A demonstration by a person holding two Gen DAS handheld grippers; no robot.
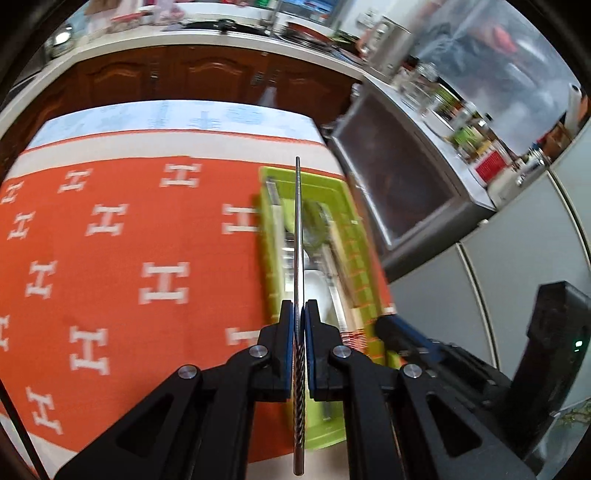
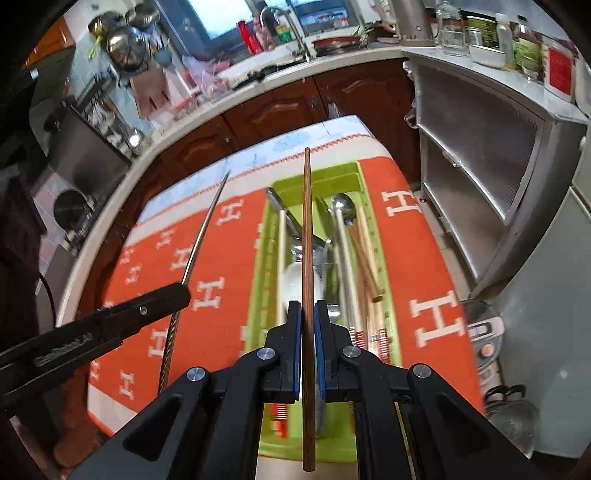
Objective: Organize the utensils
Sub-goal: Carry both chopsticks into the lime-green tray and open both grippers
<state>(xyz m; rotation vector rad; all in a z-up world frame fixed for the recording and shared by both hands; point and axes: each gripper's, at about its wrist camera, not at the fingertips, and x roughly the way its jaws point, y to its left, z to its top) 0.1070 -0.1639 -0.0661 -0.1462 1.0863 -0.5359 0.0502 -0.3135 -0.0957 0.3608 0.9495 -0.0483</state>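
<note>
Orange cloth patterned with white H marks, spread over the table. Dark wooden cabinets set beneath a white counter. Faucet mounted behind. Jars shelved at right.

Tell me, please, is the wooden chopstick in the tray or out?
Out: the wooden chopstick is clamped in the right gripper above the green tray.

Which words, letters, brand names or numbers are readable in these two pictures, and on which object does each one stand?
"H": white letter repeated as a pattern across the orange cloth on the table.
Raised lettering on the left gripper: too blurred to read.
Labels on the jars and bottles and the red label on the shelf top: too small to read.
</note>
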